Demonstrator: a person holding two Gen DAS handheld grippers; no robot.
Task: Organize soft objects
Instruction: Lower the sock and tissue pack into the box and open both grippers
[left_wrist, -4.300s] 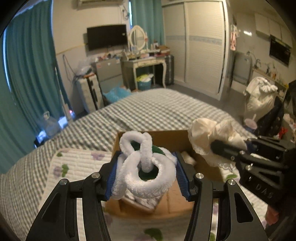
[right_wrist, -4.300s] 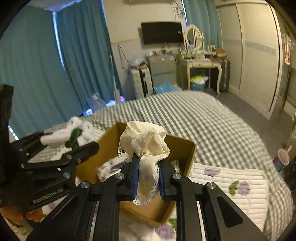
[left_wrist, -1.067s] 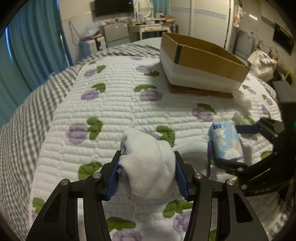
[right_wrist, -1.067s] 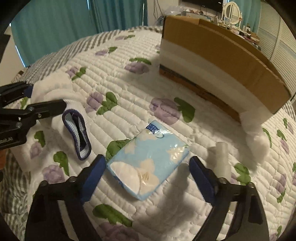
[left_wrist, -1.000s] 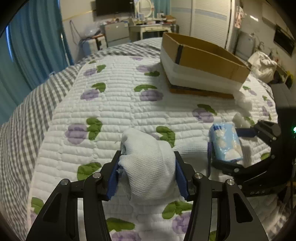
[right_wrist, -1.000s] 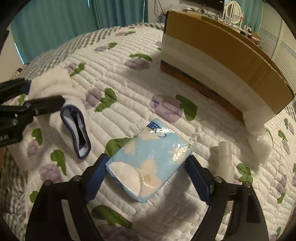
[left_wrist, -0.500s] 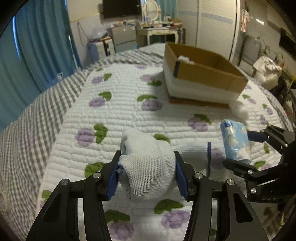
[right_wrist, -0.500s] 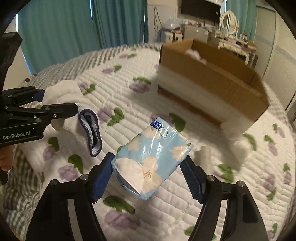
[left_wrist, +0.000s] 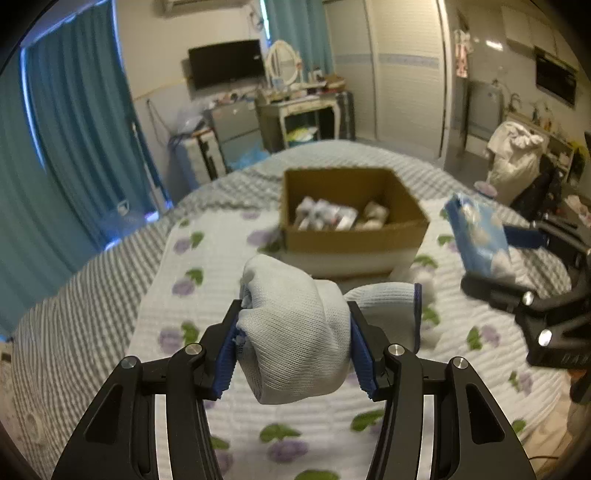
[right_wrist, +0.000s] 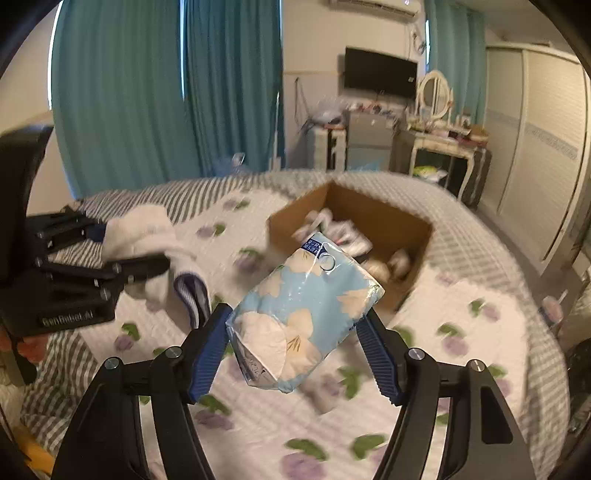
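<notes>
Above the quilted bed (left_wrist: 221, 236), the left gripper (left_wrist: 293, 339) jaws clamp a white glove (left_wrist: 295, 332); the right gripper (right_wrist: 295, 332) jaws squeeze a tissue pack (right_wrist: 306, 306). A cardboard box (right_wrist: 391, 221) stands ahead, half full.

Left gripper (left_wrist: 293, 343) clamps white sock (left_wrist: 295, 332) before box (left_wrist: 354, 236).

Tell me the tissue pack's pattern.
Light blue tissue pack with cream flowers; right wrist view.
</notes>
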